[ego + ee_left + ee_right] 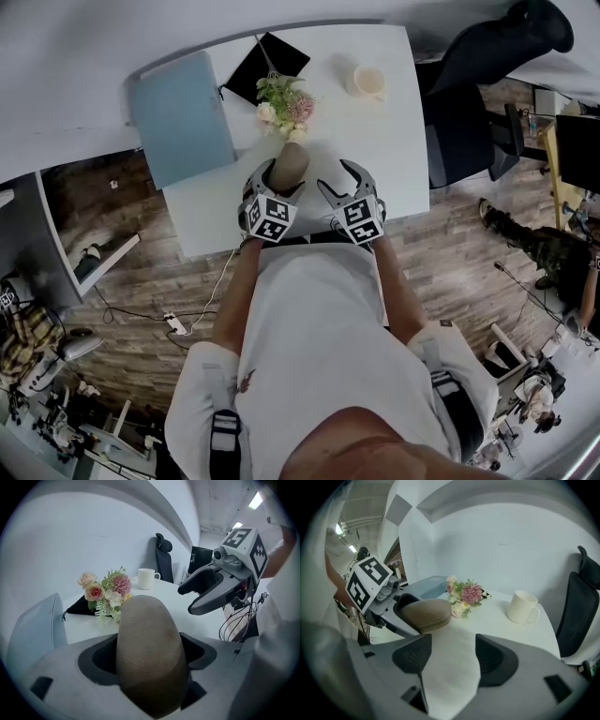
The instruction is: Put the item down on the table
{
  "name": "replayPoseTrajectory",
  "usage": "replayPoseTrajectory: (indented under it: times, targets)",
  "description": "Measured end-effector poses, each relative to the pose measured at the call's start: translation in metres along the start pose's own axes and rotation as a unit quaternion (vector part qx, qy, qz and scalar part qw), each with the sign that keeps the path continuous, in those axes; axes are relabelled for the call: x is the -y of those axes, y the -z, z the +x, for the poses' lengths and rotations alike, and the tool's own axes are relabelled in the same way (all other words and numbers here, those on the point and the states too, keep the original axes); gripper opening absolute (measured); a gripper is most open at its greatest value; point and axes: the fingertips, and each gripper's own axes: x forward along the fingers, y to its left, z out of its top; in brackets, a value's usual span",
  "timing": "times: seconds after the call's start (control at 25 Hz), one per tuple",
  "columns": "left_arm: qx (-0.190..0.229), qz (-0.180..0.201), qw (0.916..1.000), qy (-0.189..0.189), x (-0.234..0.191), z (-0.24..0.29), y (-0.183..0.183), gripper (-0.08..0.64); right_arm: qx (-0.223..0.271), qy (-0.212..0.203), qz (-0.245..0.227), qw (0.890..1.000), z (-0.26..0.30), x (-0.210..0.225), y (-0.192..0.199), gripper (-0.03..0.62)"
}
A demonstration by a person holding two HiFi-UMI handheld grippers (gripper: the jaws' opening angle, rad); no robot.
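Your left gripper (pixel 279 180) has its jaws clamped on the tan oval item (pixel 150 653) and holds it over the near part of the white bench (pixel 380 141), just short of the flowers (pixel 284 98). Whether it touches the surface can't be told. Your right gripper (pixel 452 660) hangs beside it, jaws apart, with only bare bench between them. The mug (pixel 522 606) stands well beyond.
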Motion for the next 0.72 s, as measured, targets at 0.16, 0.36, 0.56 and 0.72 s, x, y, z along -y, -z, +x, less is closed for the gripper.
replayPoseTrajectory:
  times: [0.16,0.36,0.56,0.72]
  targets:
    - [-0.007,0.001,1.0000,0.006,0.005,0.005,0.004,0.394,-0.009,-0.003,-0.002,1.000,0.001,0.000,0.006,0.296]
    - [-0.016,0.001,0.9998,0.011,0.008,0.009,0.010,0.394,-0.020,-0.005,-0.007,1.000,0.003,0.000,0.011,0.301]
    - [-0.021,0.000,0.9997,0.015,0.012,0.012,0.013,0.394,-0.023,-0.008,-0.006,1.000,0.003,-0.001,0.016,0.301]
    - [-0.027,-0.002,0.9995,0.017,0.013,0.016,0.015,0.394,-0.025,-0.009,-0.006,1.000,0.005,0.000,0.018,0.301]
